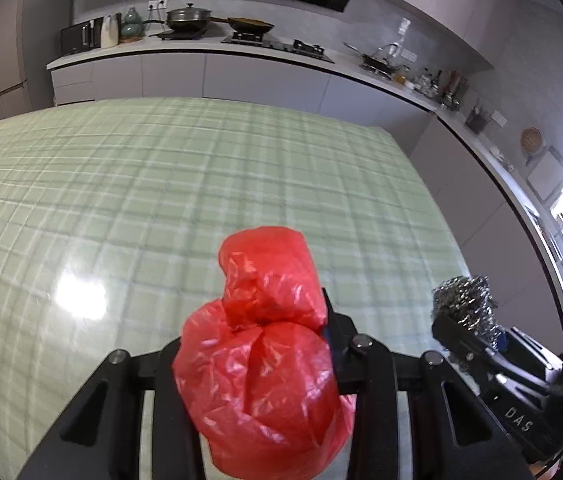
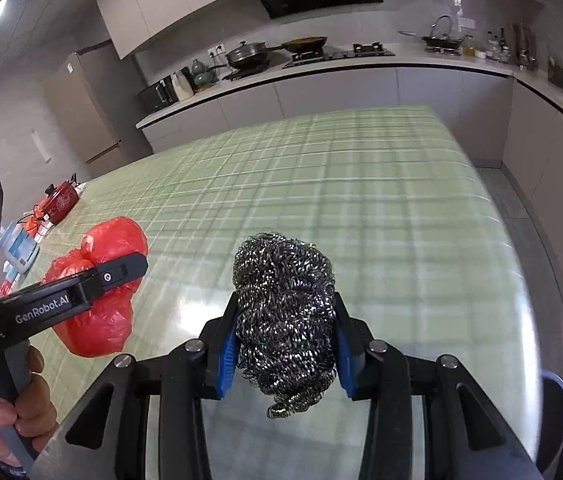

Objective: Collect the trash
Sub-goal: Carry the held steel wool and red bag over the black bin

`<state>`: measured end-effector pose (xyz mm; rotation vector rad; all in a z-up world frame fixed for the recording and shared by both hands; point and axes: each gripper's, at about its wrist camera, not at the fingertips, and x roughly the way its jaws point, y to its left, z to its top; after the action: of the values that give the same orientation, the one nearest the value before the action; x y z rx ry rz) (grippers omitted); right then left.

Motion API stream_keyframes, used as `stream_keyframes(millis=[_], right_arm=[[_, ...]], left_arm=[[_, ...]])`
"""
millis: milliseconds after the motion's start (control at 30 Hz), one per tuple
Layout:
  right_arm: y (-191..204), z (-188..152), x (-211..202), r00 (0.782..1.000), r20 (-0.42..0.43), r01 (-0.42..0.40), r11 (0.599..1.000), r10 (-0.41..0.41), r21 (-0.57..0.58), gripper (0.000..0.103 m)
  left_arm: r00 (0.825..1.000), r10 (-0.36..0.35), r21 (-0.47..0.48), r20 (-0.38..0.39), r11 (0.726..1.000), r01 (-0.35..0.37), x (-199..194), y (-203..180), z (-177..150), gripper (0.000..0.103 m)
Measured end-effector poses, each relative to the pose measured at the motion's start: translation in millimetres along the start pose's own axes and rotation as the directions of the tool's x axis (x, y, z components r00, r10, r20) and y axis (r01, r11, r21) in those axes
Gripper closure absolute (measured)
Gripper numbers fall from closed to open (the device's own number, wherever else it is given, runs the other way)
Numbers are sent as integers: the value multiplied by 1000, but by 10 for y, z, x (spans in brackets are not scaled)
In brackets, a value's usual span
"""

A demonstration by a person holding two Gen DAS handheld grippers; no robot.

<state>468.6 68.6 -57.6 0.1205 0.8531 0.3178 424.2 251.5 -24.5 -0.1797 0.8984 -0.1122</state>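
Observation:
My left gripper (image 1: pixel 257 344) is shut on a crumpled red plastic bag (image 1: pixel 265 360) and holds it above the green checked table (image 1: pixel 161 184). The bag hides the left finger. The same bag (image 2: pixel 97 312) and left gripper (image 2: pixel 121 272) show at the left of the right wrist view. My right gripper (image 2: pixel 285 340) is shut on a steel wool scrubber (image 2: pixel 285 312), gripped between its blue pads (image 2: pixel 227 352) above the table (image 2: pixel 361 200). That scrubber (image 1: pixel 465 300) and right gripper (image 1: pixel 453 332) also show at the right of the left wrist view.
A red patterned pot (image 2: pixel 61 200) and small boxes (image 2: pixel 21 248) sit at the table's left edge. Behind the table runs a kitchen counter (image 1: pixel 201 50) with pans, a stove and bottles. A fridge (image 2: pixel 81 112) stands at the far left.

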Motion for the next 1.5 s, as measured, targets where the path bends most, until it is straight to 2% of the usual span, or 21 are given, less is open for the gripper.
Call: stream_keyframes(millis=[233,433,567,833,1033,1267,1367,1500], right_arm=[[-368,-458,-638,997,47,62,994,-66,89,60],[-542,-952,-1122,989,28,140,981,-145,133,60],[-660,-1210,-1341,989,4,147,976,-150,161,60],[-1102,-1471,-1867,986,43,154,971,-164,183,60],[-1876,-1647,-2177,987,47,142,969,-155,202,60],[-2999,-1834,-2391,987,-11,158,973,-159,169,60],[-3278,-1838,-2366,989,-35,148,976,-145,162,60],[-3555,-1816,-2220,992,-59,117,977,-108,177,60]], left_arm=[[997,-80,82,-13,993,81,-208,-489,-329,66],[990,-139,91,-37,986,142,-307,-752,-717,66],[985,-156,89,-76,983,163,-368,-941,-914,66],[983,-178,136,-54,973,184,-520,-1564,-1043,66],[984,-169,144,-50,974,175,-343,-2285,-1227,66],[984,-155,103,-83,981,163,-64,-3138,-1555,66],[985,-140,79,-103,986,149,71,-3337,-1660,66],[987,-94,92,-129,990,106,268,-3531,-1761,66]])
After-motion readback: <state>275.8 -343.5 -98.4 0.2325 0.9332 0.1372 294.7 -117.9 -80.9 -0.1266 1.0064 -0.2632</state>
